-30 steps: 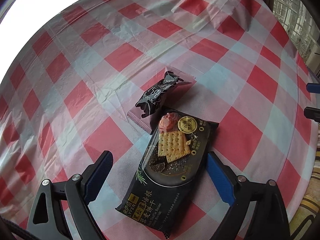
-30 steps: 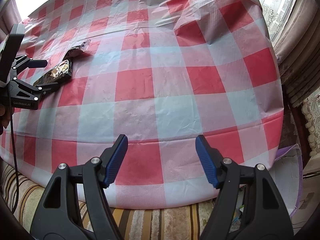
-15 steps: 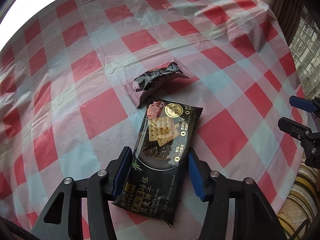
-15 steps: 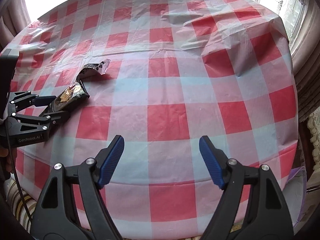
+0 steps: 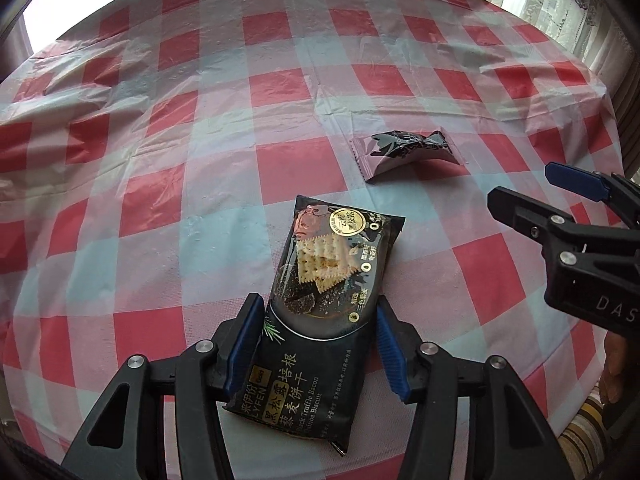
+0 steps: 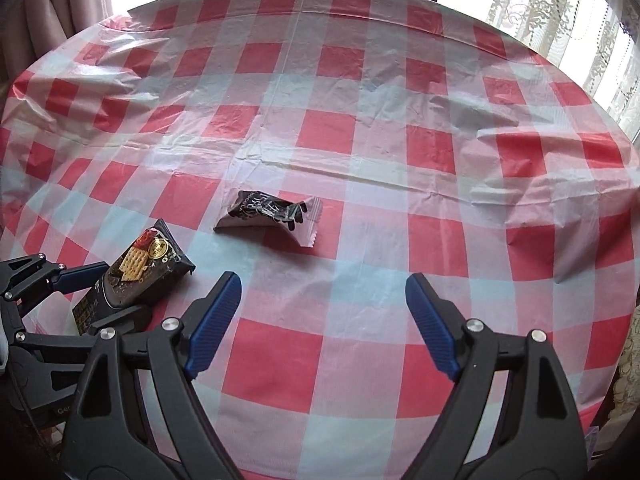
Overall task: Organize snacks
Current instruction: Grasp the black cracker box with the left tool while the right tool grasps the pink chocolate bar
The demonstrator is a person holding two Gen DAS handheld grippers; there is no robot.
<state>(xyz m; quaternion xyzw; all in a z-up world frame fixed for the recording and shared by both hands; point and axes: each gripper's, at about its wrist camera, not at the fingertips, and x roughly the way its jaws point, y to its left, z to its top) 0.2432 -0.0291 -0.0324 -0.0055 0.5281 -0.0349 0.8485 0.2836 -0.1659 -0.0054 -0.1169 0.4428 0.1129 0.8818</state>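
Observation:
A black biscuit packet (image 5: 320,300) with a cracker picture lies lengthwise between my left gripper's (image 5: 318,322) blue pads, which are shut on its sides; it looks lifted off the cloth. It also shows in the right wrist view (image 6: 132,280), held by the left gripper (image 6: 106,286). A smaller black and pink snack wrapper (image 5: 408,152) lies on the table beyond, also seen in the right wrist view (image 6: 272,214). My right gripper (image 6: 323,300) is open and empty, hovering over the cloth, near side of the wrapper. It shows at the right edge of the left wrist view (image 5: 536,200).
A round table carries a wrinkled red and white checked plastic cloth (image 6: 360,128). Lace curtains (image 6: 560,12) and a bright window stand behind it. A striped seat cushion (image 5: 588,444) shows below the table's near right edge.
My left gripper closed from wide open onto the biscuit packet and raised it, the view swinging. My right gripper moved from the table's edge in towards the small wrapper.

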